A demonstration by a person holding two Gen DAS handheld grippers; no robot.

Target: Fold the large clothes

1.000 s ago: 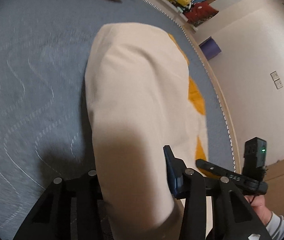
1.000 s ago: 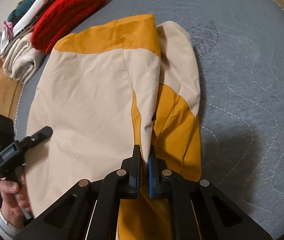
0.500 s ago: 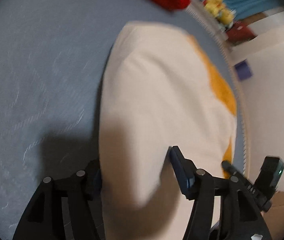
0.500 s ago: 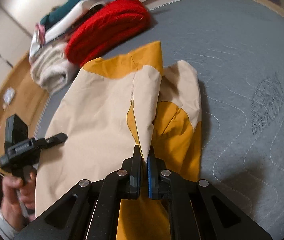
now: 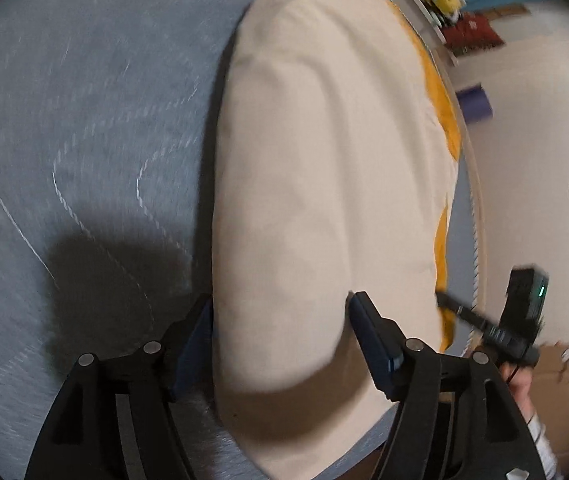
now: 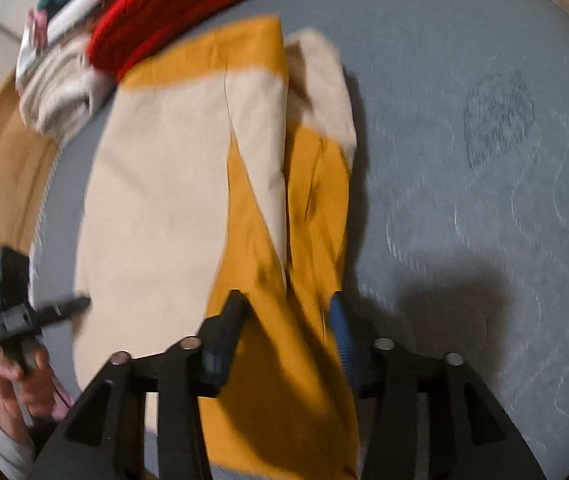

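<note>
Two sets of jaws just opened since a second ago: left gripper [image 5: 280,312] wider, astride cream-and-mustard garment [image 6: 172,200] flat on grey quilt [image 6: 464,200]; right gripper [image 6: 286,312] parted, mustard fold released, slack between unpressing pads.

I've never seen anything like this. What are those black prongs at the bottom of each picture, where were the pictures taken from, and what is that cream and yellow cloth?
No robot here: a person holds a two-fingered gripper in each hand, each carrying a wide-angle camera looking along its fingers. One picture comes from the left gripper, the other from the right gripper. Each also catches the other gripper at its edge, with the hand holding it.

The cloth is a cream and mustard garment, being folded on a grey quilted bedcover. Beyond it lie a red knit and more folded clothes.

Nothing is gripped now. Both grippers have just been opening; the cloth lies loosely between their open jaws.
</note>
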